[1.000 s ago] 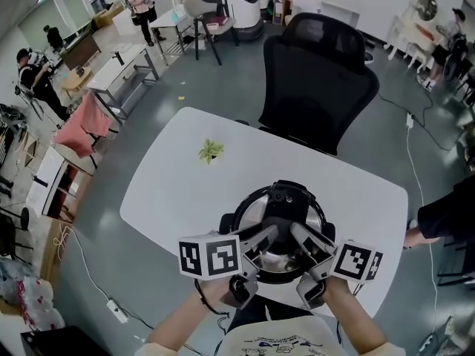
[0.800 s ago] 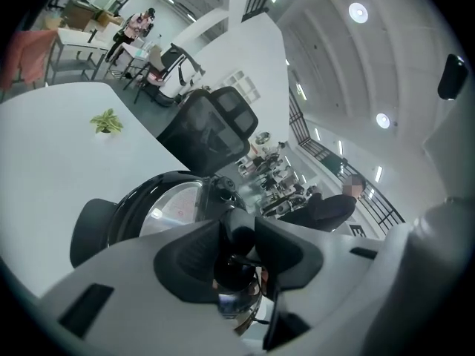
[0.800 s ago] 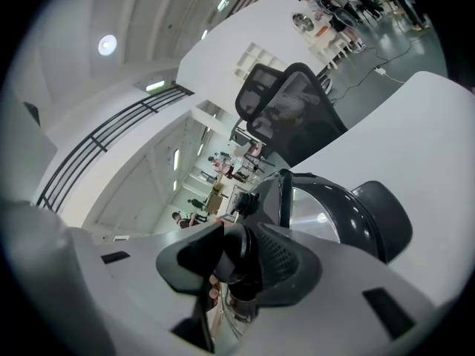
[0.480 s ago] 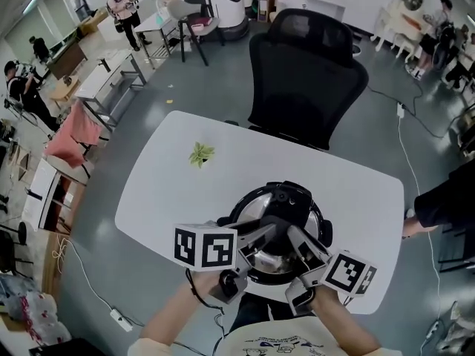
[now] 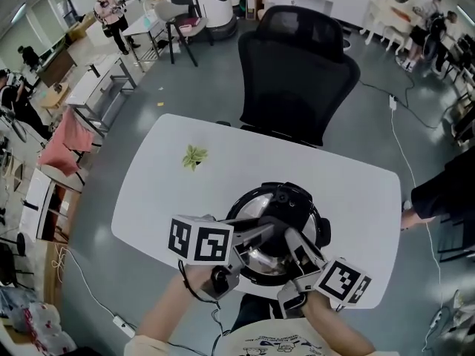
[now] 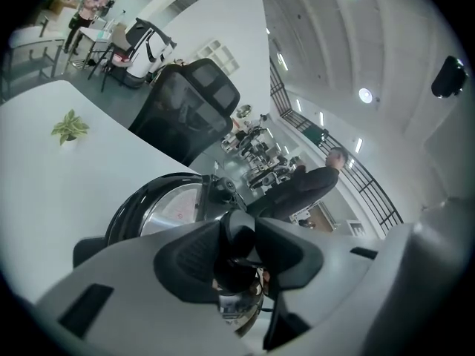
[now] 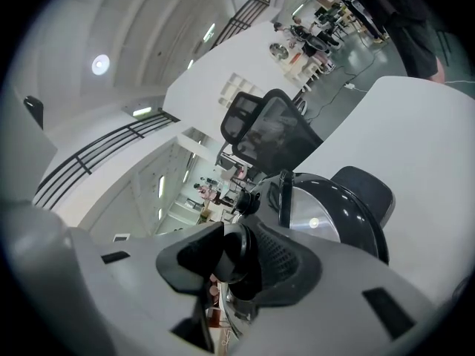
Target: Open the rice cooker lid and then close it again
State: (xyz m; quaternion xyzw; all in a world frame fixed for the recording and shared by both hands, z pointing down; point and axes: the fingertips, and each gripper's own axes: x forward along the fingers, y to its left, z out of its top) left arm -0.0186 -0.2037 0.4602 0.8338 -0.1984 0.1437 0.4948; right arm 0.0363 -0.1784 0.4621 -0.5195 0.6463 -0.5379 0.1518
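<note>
A black rice cooker (image 5: 318, 227) stands near the front edge of the white table (image 5: 163, 191). Its silver lid (image 5: 247, 212) is hinged at the far side and carries a black handle (image 5: 276, 227). My left gripper (image 5: 266, 234) comes in from the left and is shut on that handle. My right gripper (image 5: 291, 242) is shut on it from the right. In the left gripper view the left gripper (image 6: 239, 247) pinches the dark handle, with the lid (image 6: 171, 210) beyond and shiny metal below. The right gripper (image 7: 236, 256) clamps the same handle beside the lid (image 7: 326, 217).
A black office chair (image 5: 297, 58) stands behind the table's far edge. A small green plant (image 5: 194, 156) lies on the table at the far left. A person's dark sleeve and hand (image 5: 434, 199) reach the table's right end. Desks and people fill the room beyond.
Both grippers have rolled a little on the handle, so their marker cubes sit at a new tilt. The hands stayed at the same spot over the cooker. Both grips are unchanged.
</note>
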